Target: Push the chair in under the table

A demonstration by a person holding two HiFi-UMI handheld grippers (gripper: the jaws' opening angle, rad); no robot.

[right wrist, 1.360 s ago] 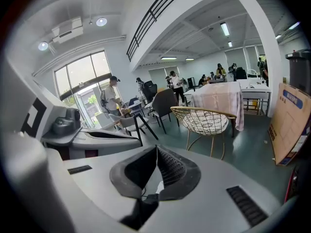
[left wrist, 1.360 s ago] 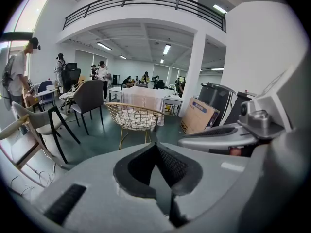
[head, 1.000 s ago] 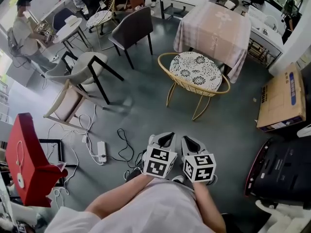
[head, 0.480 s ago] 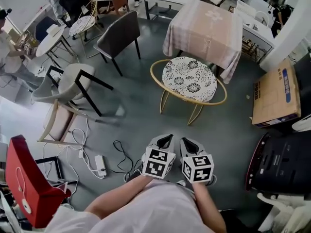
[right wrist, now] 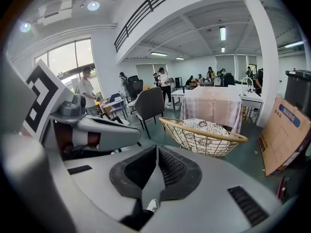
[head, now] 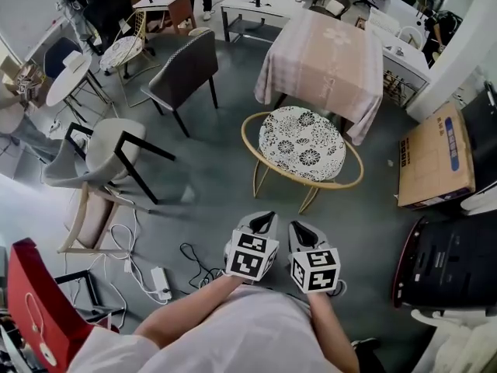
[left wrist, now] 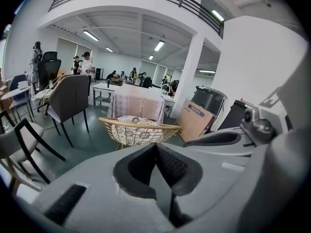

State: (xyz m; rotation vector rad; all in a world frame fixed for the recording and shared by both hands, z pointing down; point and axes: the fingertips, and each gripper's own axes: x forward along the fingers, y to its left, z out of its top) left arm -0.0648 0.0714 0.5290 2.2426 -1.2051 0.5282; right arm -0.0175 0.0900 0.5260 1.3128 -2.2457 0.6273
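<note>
A round wire chair [head: 303,142] with a gold rim and a black-and-white patterned cushion stands on the grey floor, its seat facing a table [head: 322,49] draped in a pale pink cloth. The chair [left wrist: 138,129] is straight ahead in the left gripper view, and the chair [right wrist: 204,132] sits right of centre in the right gripper view. My left gripper [head: 262,222] and right gripper [head: 301,228] hang side by side, short of the chair's near rim, touching nothing. Both are shut and hold nothing.
A dark grey chair [head: 186,68] stands left of the table. A beige chair with black legs [head: 109,150] and a wooden frame [head: 89,216] are further left. A cardboard box [head: 435,158] and a black case [head: 446,263] lie right. Cables and a power strip [head: 161,282] trail on the floor.
Both grippers and the head camera have moved forward together toward the wire chair, which now lies closer and lower in the head view. The jaws stayed shut.
</note>
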